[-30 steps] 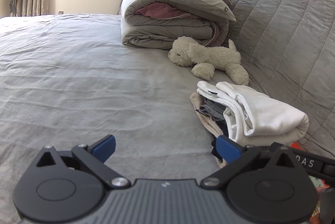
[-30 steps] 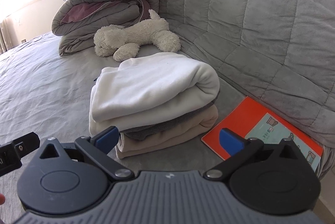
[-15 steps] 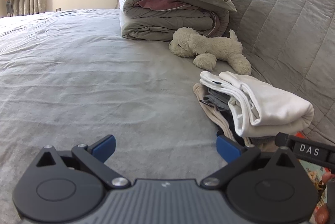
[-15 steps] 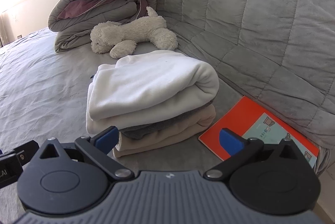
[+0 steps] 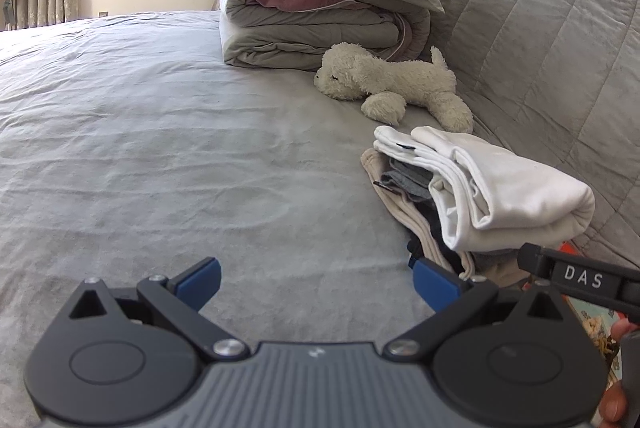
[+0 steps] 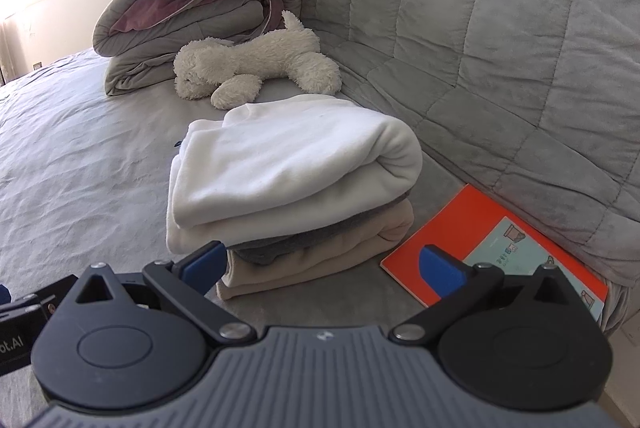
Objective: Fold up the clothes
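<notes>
A stack of folded clothes [image 6: 292,183] lies on the grey bed by the quilted backrest: a white garment [image 5: 508,199] on top, a dark grey one [image 6: 280,248] under it, a beige one [image 6: 320,264] at the bottom. My left gripper [image 5: 316,280] is open and empty over bare sheet, the stack just right of its right finger. My right gripper [image 6: 324,262] is open and empty, a little in front of the stack's near edge. Part of the right gripper's body [image 5: 580,278] shows in the left wrist view.
A white plush dog [image 5: 392,87] lies beyond the stack, with a folded duvet and pillows [image 5: 320,11] behind it. An orange picture book [image 6: 492,252] lies right of the stack against the backrest [image 6: 500,27]. Grey sheet [image 5: 140,147] spreads wide to the left.
Both grippers have drawn back slightly from the stack and stayed open. The stack has not moved.
</notes>
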Tool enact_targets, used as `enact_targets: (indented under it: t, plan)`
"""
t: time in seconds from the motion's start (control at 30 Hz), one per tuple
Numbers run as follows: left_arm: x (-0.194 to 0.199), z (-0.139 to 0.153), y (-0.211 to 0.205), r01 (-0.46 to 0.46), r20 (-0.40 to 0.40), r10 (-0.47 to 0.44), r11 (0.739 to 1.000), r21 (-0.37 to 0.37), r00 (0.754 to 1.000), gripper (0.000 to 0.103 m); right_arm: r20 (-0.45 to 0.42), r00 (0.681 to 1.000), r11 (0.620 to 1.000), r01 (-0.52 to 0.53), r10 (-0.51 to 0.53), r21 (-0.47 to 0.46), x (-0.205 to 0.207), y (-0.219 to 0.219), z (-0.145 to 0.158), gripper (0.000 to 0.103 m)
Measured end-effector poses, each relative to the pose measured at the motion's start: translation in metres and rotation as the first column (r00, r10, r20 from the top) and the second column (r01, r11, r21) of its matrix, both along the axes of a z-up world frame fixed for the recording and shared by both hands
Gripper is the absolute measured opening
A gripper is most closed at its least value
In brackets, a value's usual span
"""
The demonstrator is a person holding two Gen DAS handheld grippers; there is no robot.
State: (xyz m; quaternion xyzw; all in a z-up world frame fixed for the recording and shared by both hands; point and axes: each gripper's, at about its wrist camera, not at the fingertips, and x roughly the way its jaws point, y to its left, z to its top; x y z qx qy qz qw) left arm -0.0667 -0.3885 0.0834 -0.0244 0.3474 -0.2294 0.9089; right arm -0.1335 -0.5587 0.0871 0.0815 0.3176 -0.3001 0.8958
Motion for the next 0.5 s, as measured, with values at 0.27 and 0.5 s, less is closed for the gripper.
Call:
enact_targets:
  t: [0.27, 0.5]
  plan:
    - [-0.0013, -0.0013, -0.0017, 0.015, 0.008, -0.015, 1.0, 0.005, 1.0, 0.102, -0.008, 1.0, 1.0, 0.001, -0.001, -0.004, 0.002, 0.0009, -0.0007, 0.103]
    - [-0.0022, -0.0007, -0.0022, 0.015, 0.02, -0.016, 1.0, 0.014, 1.0, 0.102, -0.013, 1.0, 1.0, 0.001, -0.001, -0.008, 0.0024, 0.0025, -0.0011, 0.103]
